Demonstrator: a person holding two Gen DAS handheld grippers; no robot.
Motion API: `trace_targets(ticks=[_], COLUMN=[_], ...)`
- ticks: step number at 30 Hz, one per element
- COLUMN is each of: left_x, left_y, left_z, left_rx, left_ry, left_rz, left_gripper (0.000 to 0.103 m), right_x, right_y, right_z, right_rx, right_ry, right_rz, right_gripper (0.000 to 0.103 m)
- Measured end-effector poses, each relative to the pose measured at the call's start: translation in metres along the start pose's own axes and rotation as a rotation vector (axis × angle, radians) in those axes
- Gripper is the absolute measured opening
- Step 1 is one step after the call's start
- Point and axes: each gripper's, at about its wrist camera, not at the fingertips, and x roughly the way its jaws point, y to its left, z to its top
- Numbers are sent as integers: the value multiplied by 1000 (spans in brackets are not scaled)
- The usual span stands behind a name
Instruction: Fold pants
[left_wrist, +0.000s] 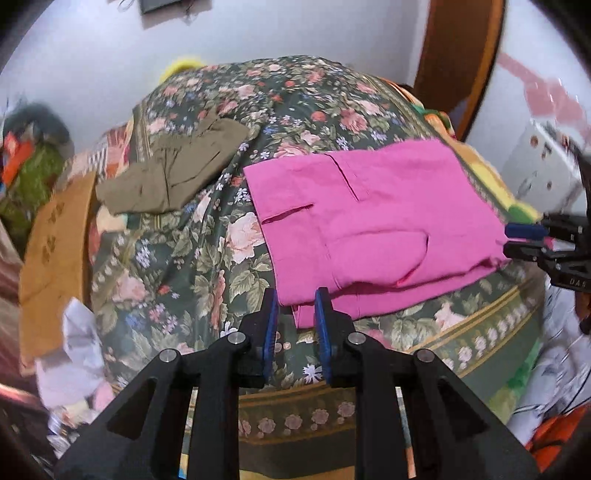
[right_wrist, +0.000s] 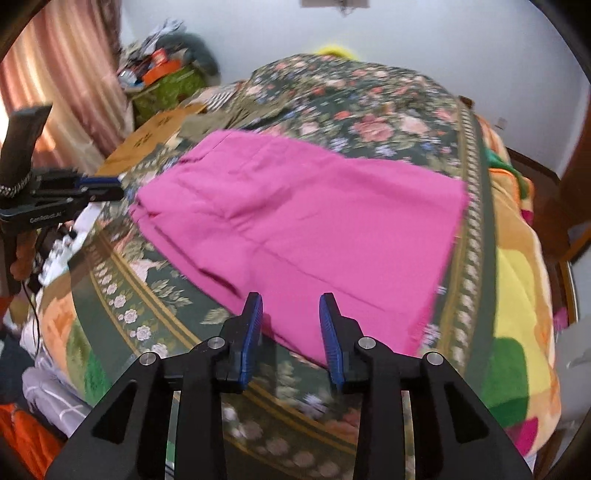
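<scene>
Pink pants (left_wrist: 373, 225) lie folded flat on a floral bedspread (left_wrist: 192, 266); they also show in the right wrist view (right_wrist: 303, 229). My left gripper (left_wrist: 297, 306) is open, its blue pads just before the pants' near left corner. My right gripper (right_wrist: 291, 310) is open at the pants' near edge, with nothing between its pads. In the left wrist view the right gripper (left_wrist: 524, 238) appears at the pants' right edge. In the right wrist view the left gripper (right_wrist: 110, 186) sits just left of the pants.
An olive-green folded garment (left_wrist: 177, 170) lies on the bed beyond the pink pants. A brown cardboard box (left_wrist: 55, 258) stands at the bed's left side. Clutter and a green bag (right_wrist: 166, 88) sit near the curtain. A colourful blanket (right_wrist: 517, 288) covers the bed's right side.
</scene>
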Motion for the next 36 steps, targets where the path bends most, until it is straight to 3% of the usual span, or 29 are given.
trace_targets(ticks=[5, 12, 19, 24, 26, 33, 36], left_x=[19, 48, 39, 15, 10, 31, 33], left_y=[13, 21, 8, 0, 2, 10, 12], left_z=[7, 4, -1, 3, 1, -21, -25], left_rx=[-110, -220, -166, -89, -85, -119, -145], left_ry=[59, 130, 74, 3, 5, 65, 56], left_rz=[-40, -115, -79, -14, -14, 3, -7], left_gripper=[26, 26, 15, 14, 14, 15, 15], right_x=[-14, 1, 12, 11, 11, 11, 12], right_y=[-27, -47, -48, -47, -47, -48, -49], right_z=[-6, -22, -33, -37, -38, -42, -42], right_rx=[109, 202, 219, 203, 200, 202, 200], right_ry=[-34, 20, 15, 10, 6, -4, 1], right_rz=[-37, -55, -64, -77, -97, -107, -105], right_gripper=[29, 29, 31, 28, 23, 22, 22])
